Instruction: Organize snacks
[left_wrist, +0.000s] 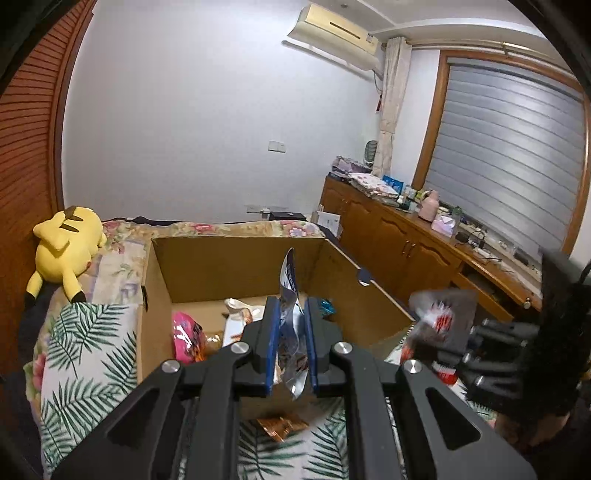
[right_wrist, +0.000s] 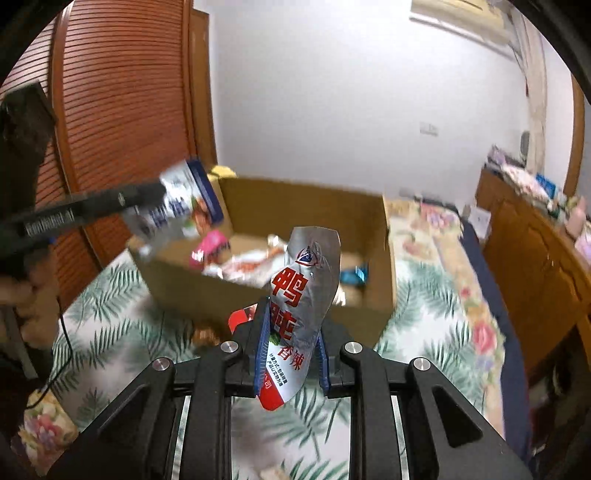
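1. Bedroom: leaf-print bedspread (left_wrist: 85, 350) on the bed, open cardboard box (left_wrist: 236, 266) on it, wooden cabinets (left_wrist: 399, 236) alongside.
2. Left tongs (left_wrist: 290, 343) pinching a blue-white snack packet (left_wrist: 290, 291), long axis upright, above the box's near edge.
3. Right tongs (right_wrist: 290, 350) pinching a silver-red snack pouch (right_wrist: 306, 288), upright before the box.
4. Snacks inside the box blurred, partly hidden.

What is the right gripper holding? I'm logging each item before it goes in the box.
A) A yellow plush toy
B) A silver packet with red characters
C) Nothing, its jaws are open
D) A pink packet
B: in the right wrist view the right gripper is shut on a silver packet printed with red characters, in front of the cardboard box.
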